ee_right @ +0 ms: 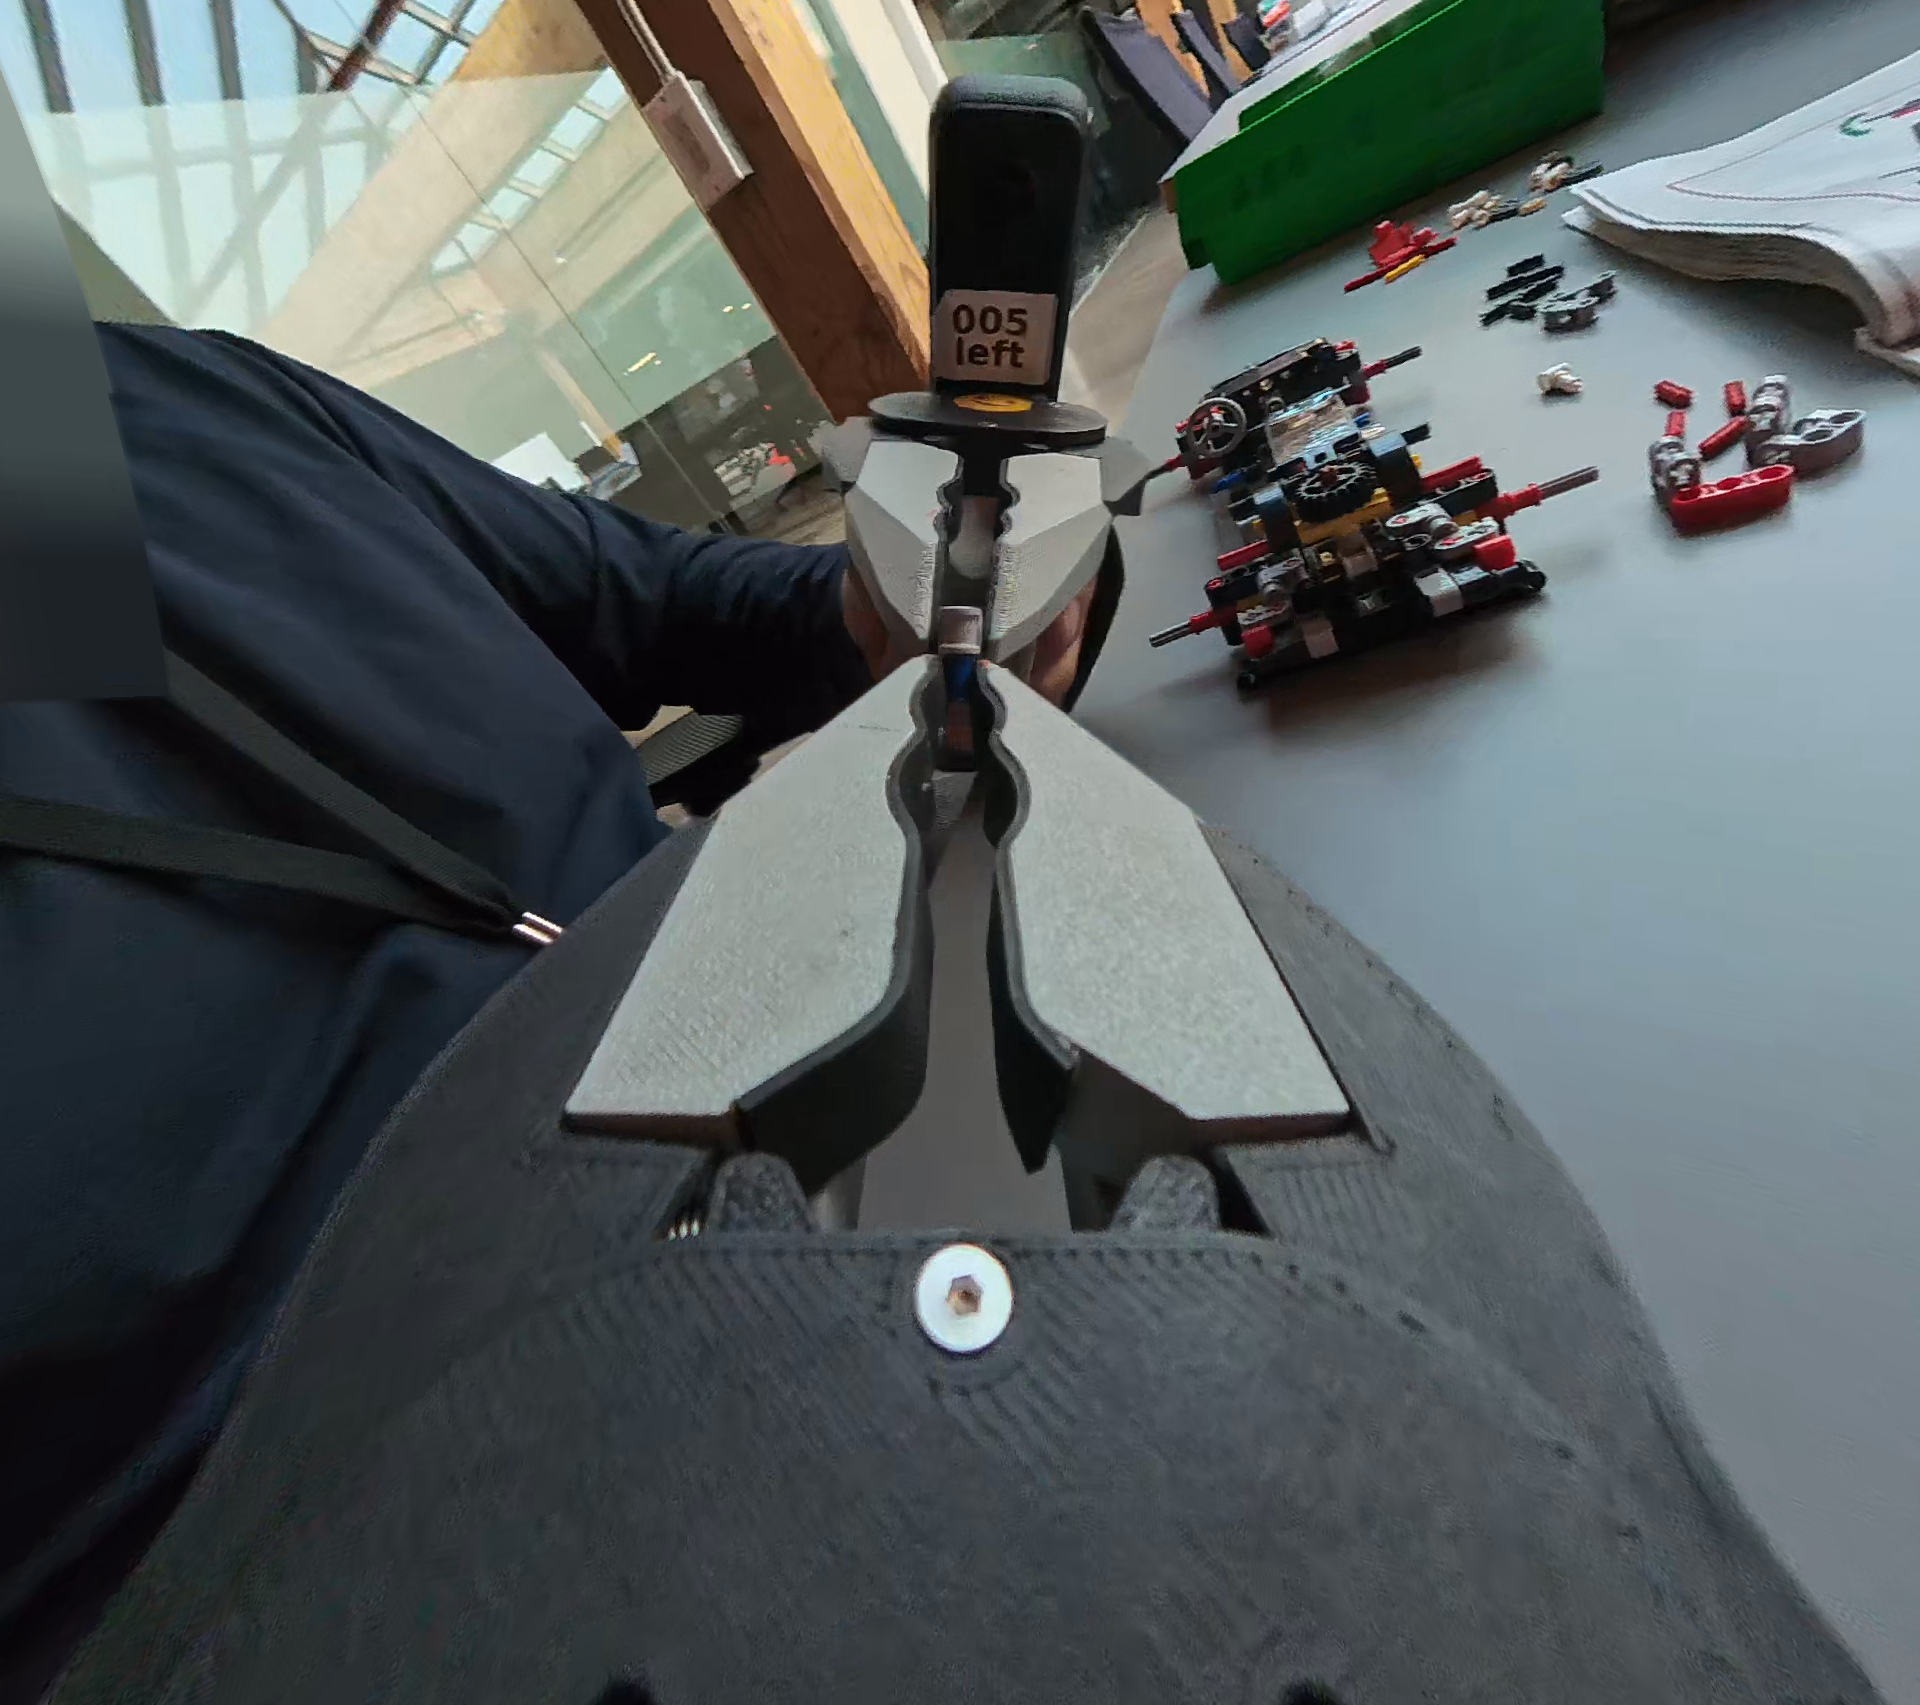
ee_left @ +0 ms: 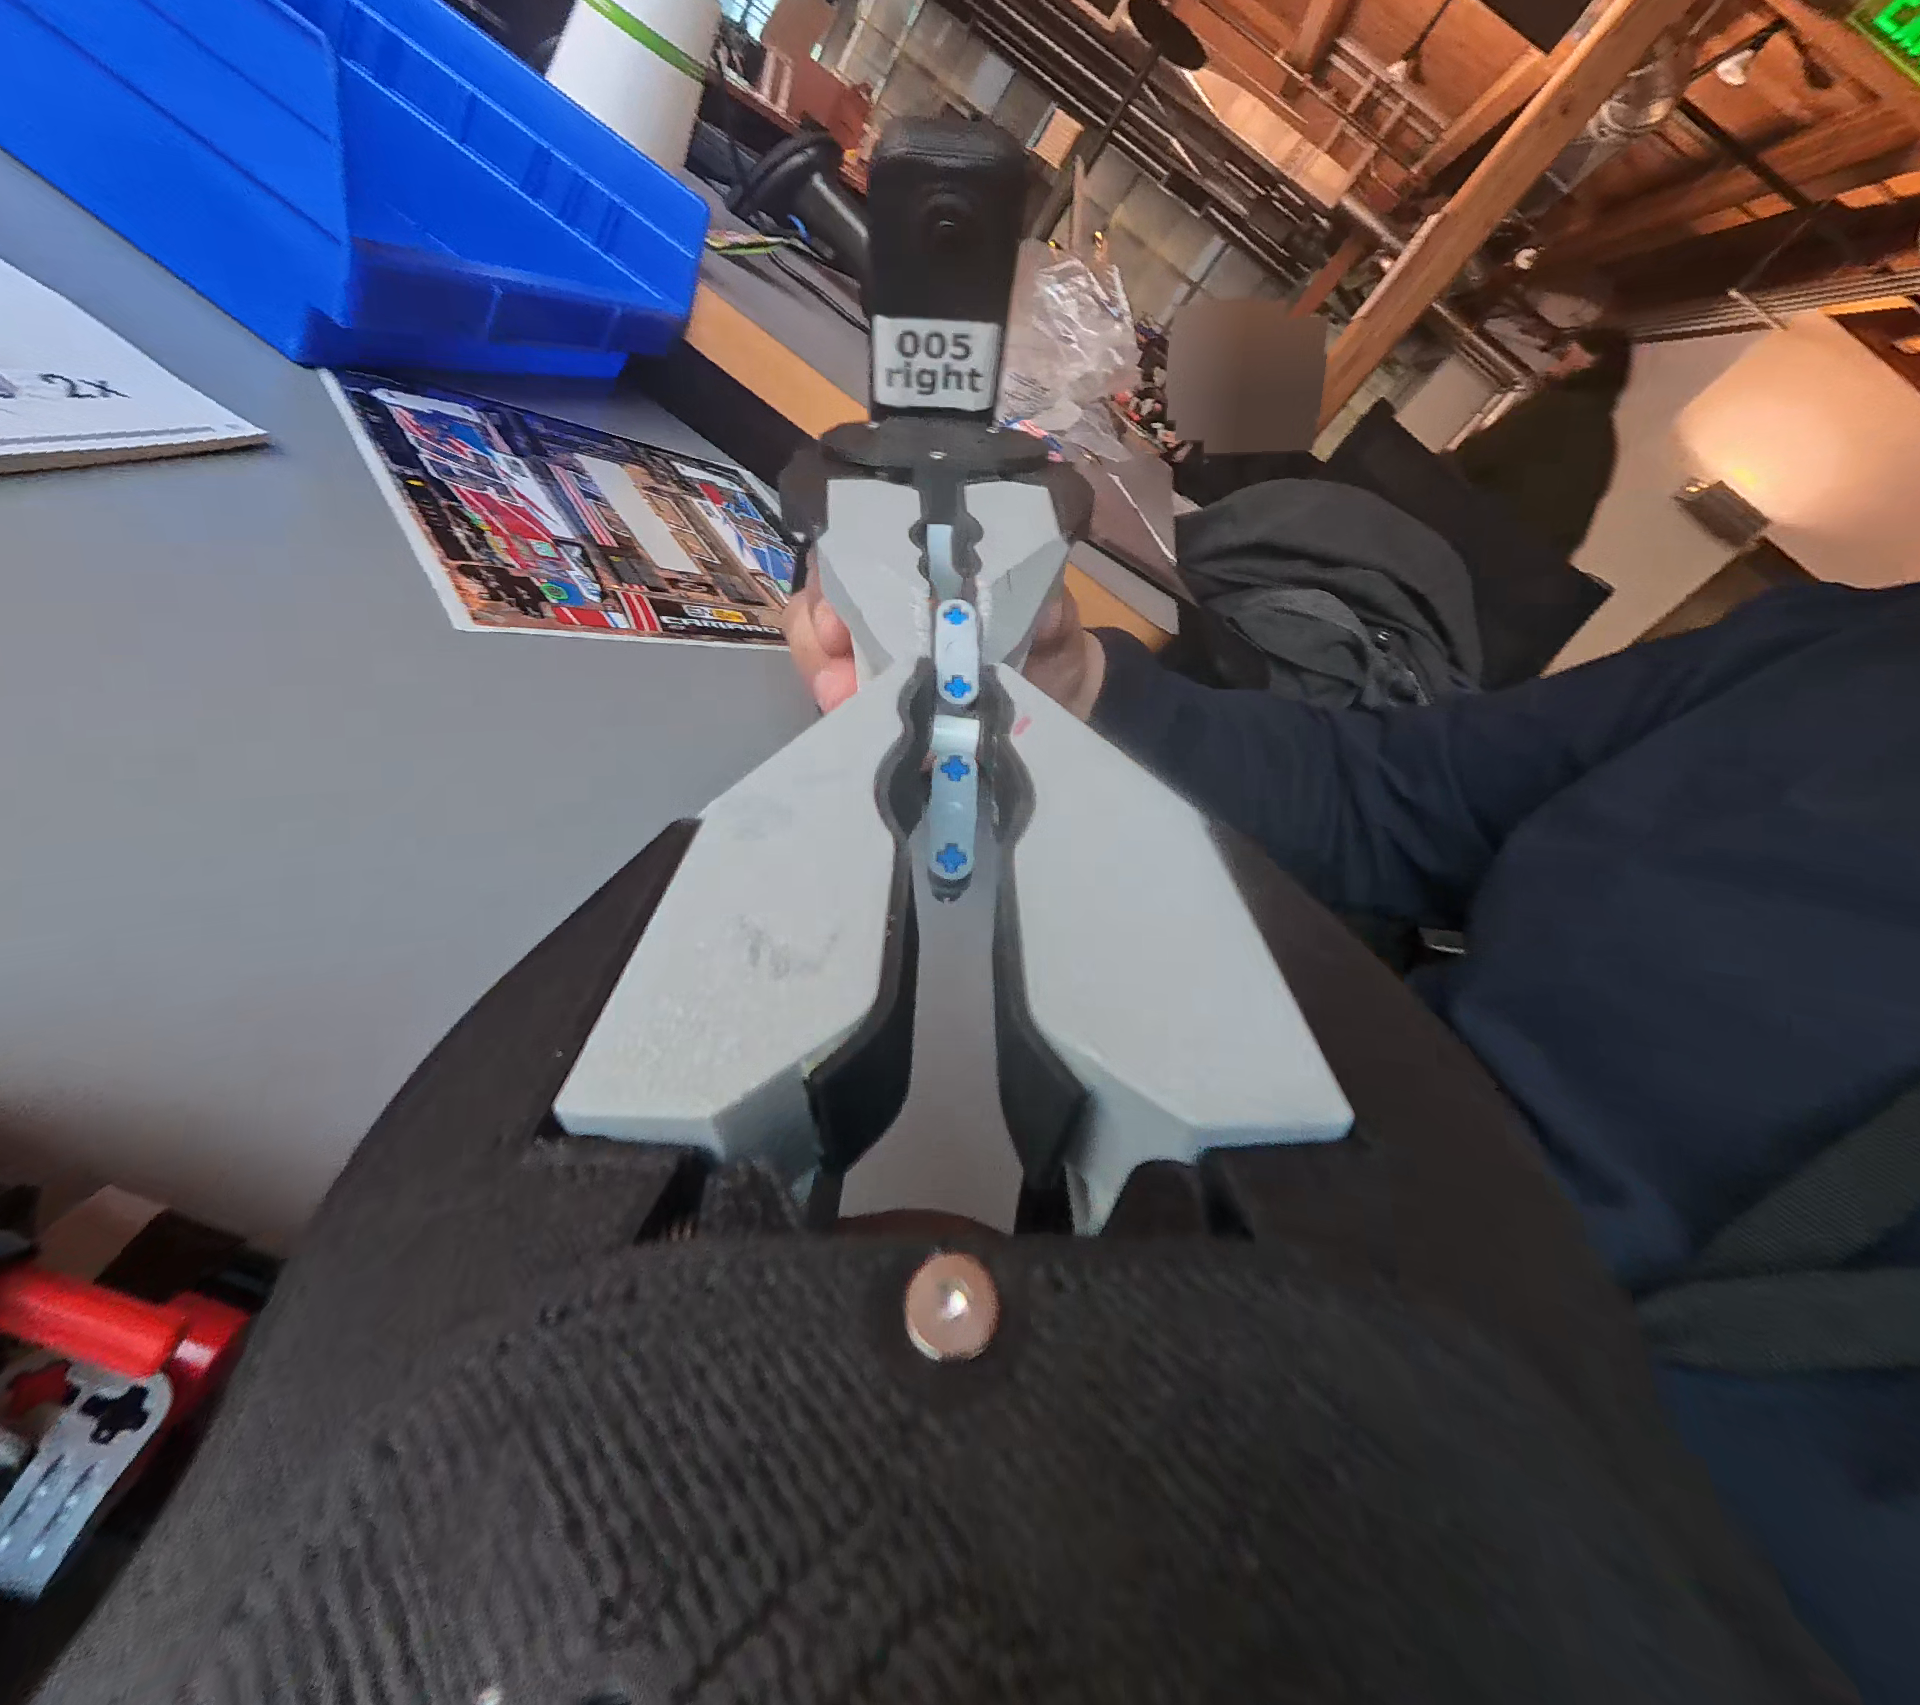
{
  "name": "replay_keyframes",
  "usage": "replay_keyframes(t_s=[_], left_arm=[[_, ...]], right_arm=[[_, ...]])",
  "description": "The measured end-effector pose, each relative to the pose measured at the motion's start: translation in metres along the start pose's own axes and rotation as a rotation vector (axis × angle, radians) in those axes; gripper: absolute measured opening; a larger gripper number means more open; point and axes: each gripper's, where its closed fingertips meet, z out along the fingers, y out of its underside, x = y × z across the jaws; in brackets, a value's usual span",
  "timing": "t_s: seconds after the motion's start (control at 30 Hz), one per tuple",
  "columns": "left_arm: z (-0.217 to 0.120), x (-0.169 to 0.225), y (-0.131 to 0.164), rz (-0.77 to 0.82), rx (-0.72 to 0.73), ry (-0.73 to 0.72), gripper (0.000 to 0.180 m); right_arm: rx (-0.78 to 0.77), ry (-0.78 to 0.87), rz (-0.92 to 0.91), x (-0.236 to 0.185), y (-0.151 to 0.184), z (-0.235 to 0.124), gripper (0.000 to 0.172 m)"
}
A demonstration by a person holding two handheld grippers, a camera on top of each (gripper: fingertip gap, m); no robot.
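Left tool (ee_left: 954,808): clenched on a light-grey plastic toy-brick beam w/ blue cross-shaped pins (ee_left: 952,808), centre of left wrist view; pads press both flat sides.
Right tool (ee_right: 958,710): faces the left one tip to tip, clenched on a second part, a slim piece w/ blue and grey-brown bits (ee_right: 958,705), centre of right wrist view; exact kind too small to tell.
Join: the two parts meet end to end between the tips, held above the grey desk (ee_left: 312,772).
Handling: judged light, stiff, smooth plastic; thin, so prob. slips or twists if pinched near an end. Best hold: mid-length on flat faces, clear of pin holes.
Nearby: half-built toy-brick vehicle chassis, black/red/yellow (ee_right: 1361,512), right-centre of right view; loose red and grey pieces (ee_right: 1745,450) further right; blue plastic bin (ee_left: 343,128) upper left of left view.
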Motion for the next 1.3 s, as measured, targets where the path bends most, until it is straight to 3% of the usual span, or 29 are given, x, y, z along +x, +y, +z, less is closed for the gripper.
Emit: replay_keyframes(t_s=[0.13,0.37,0.47,0.6,0.7,0.8,0.87,0.93,1.07,1.17,1.3], left_arm=[[-0.001,0.008,0.007,-0.029,-0.078,0.073,0.005],[-0.003,-0.021,0.003,-0.026,-0.037,-0.147,0.006],[-0.005,-0.036,0.006,-0.100,-0.008,-0.266,0.006],[-0.008,-0.040,0.002,-0.329,0.082,-0.246,0.005],[-0.011,-0.042,0.001,-0.410,0.113,-0.236,0.005],[-0.012,-0.040,-0.001,-0.222,0.088,-0.301,0.005],[-0.011,-0.031,-0.009,-0.029,0.061,-0.340,0.004],[-0.008,-0.020,-0.017,0.051,0.054,-0.319,0.005],[-0.007,-0.008,-0.023,0.038,0.081,-0.232,0.005],[-0.006,0.005,-0.029,-0.077,0.114,-0.105,0.004],[-0.006,0.010,-0.030,-0.201,0.133,0.002,0.003]], right_arm=[[-0.005,-0.094,0.039,-0.012,0.002,0.001,0.001],[-0.034,0.200,-0.103,0.017,0.001,-0.002,0.001],[-0.180,0.476,-0.336,0.037,0.007,-0.003,0.001],[-0.416,0.835,-0.826,0.048,0.003,-0.007,0.000],[-0.492,0.930,-1.024,0.050,0.004,-0.005,0.000],[-0.453,0.890,-0.936,0.049,0.006,-0.003,0.000],[-0.304,0.758,-0.713,0.042,0.003,-0.001,0.000],[-0.159,0.604,-0.513,0.030,-0.005,0.000,0.001],[-0.013,0.403,-0.305,0.013,-0.013,0.002,0.000],[0.108,0.185,-0.103,-0.004,-0.021,0.003,0.000],[0.177,0.033,0.039,-0.013,-0.024,0.003,0.000]])
